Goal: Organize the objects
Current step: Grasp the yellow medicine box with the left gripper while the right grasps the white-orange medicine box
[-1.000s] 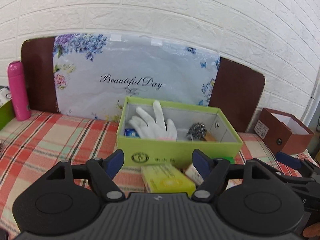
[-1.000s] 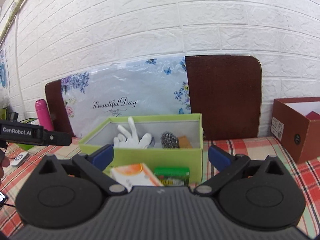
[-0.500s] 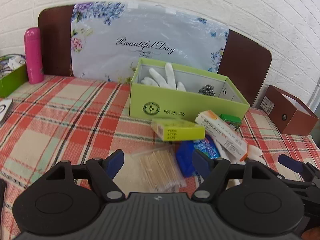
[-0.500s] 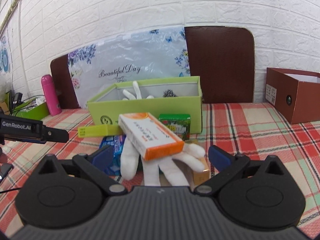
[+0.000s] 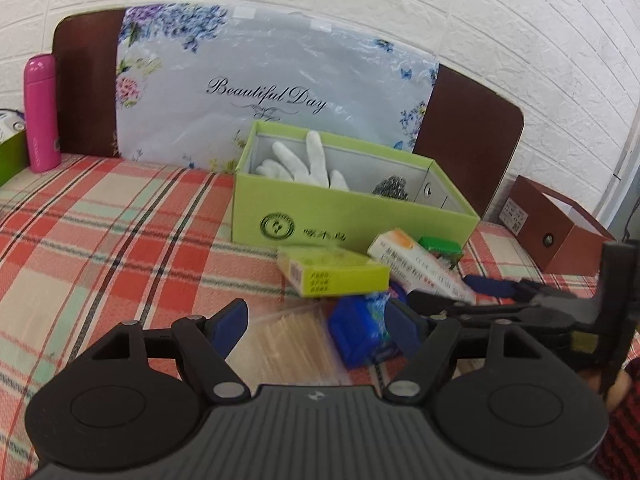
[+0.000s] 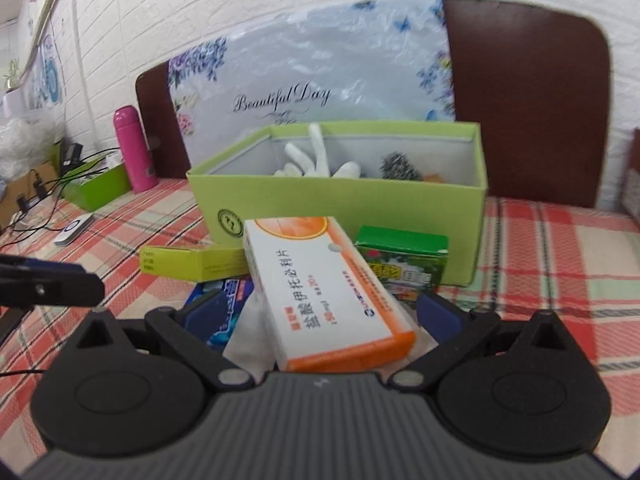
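Right gripper (image 6: 318,316) spread wide, straddling white-and-orange cardboard medicine box (image 6: 320,292) lying on a white glove before lime-green open carton (image 6: 340,208). Left gripper (image 5: 316,324) released over clear toothpick packet (image 5: 288,344). Advice: centre both pads on box's 2 long sides before clenching.

From the left gripper (image 5: 316,326), jaws apart, the plaid cloth (image 5: 100,240) lies bare from 9 to 11 o'clock as far as the pink bottle (image 5: 40,112), while at 12 a clear packet of sticks (image 5: 288,344) sits between the fingers with the yellow-green carton (image 5: 332,272) and the lime box (image 5: 352,208) beyond. From 1 to 3 o'clock a blue packet (image 5: 360,332), the orange-and-white carton (image 5: 420,264) and the right gripper (image 5: 500,292) crowd the way. From the right gripper's own view, that carton (image 6: 320,292) fills 12 o'clock, the green carton (image 6: 400,260) blocks 1, and open cloth (image 6: 560,248) runs at 2 to 3.
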